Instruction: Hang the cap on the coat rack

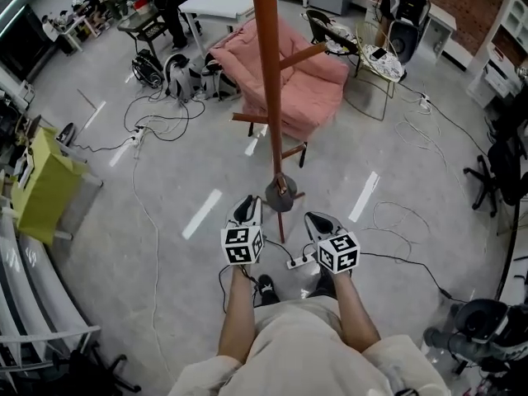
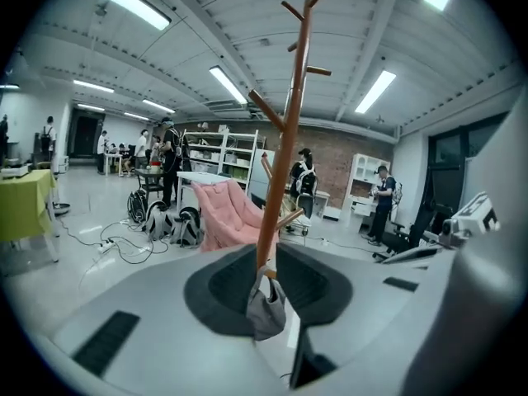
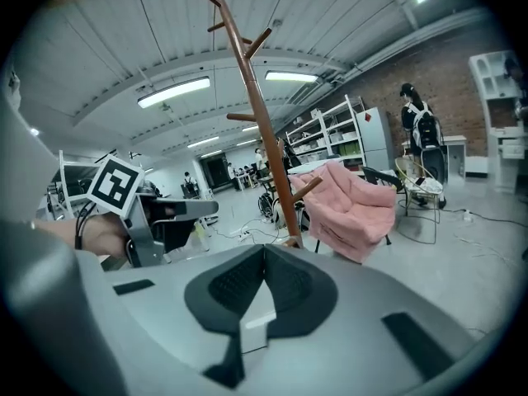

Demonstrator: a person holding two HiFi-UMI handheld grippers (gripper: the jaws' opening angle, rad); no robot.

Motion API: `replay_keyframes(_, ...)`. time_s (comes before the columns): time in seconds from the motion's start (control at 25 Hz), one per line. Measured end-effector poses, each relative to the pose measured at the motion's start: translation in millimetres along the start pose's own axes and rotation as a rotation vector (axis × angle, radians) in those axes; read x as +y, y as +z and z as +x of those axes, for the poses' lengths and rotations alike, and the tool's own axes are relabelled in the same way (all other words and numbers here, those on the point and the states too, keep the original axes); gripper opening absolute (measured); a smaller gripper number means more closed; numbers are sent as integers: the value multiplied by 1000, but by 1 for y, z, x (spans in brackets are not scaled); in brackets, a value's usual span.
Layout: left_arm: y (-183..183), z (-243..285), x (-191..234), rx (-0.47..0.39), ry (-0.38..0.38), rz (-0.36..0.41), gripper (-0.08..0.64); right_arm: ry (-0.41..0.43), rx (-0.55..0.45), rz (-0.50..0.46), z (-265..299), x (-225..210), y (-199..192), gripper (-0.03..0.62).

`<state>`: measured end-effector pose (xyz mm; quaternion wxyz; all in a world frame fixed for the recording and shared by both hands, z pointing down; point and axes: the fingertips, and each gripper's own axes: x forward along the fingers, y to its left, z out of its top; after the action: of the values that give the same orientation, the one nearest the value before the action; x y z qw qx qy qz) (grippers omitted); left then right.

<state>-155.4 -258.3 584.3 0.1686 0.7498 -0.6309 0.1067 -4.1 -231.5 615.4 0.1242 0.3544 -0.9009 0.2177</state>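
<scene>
The brown wooden coat rack (image 1: 268,81) stands on the floor right in front of me. A grey cap (image 1: 280,195) hangs from one of its low pegs, and in the left gripper view the cap (image 2: 266,305) shows through the gap between the jaws, past their tips. My left gripper (image 1: 246,209) sits just left of the cap, apart from it, its jaws a narrow way open and empty. My right gripper (image 1: 322,221) is to the cap's right, shut on nothing, and in its own view the rack (image 3: 264,130) rises ahead.
A pink armchair (image 1: 289,77) stands behind the rack. A white power strip (image 1: 299,261) and cables lie on the floor by my feet. A yellow-green cabinet (image 1: 41,184) is at the left, and a wire side table (image 1: 375,60) at the back right. People stand far off.
</scene>
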Motion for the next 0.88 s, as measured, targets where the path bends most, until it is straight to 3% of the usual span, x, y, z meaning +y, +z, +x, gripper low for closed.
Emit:
replay_keyframes(0.52,-4,-27,-10,-45,-154,67,72,-96,-43,-16,3,32,-13,5)
replay_keyframes(0.88,-10,-45,-10,-33,-208,88,10,-130,-76,33,1,56,-25,3)
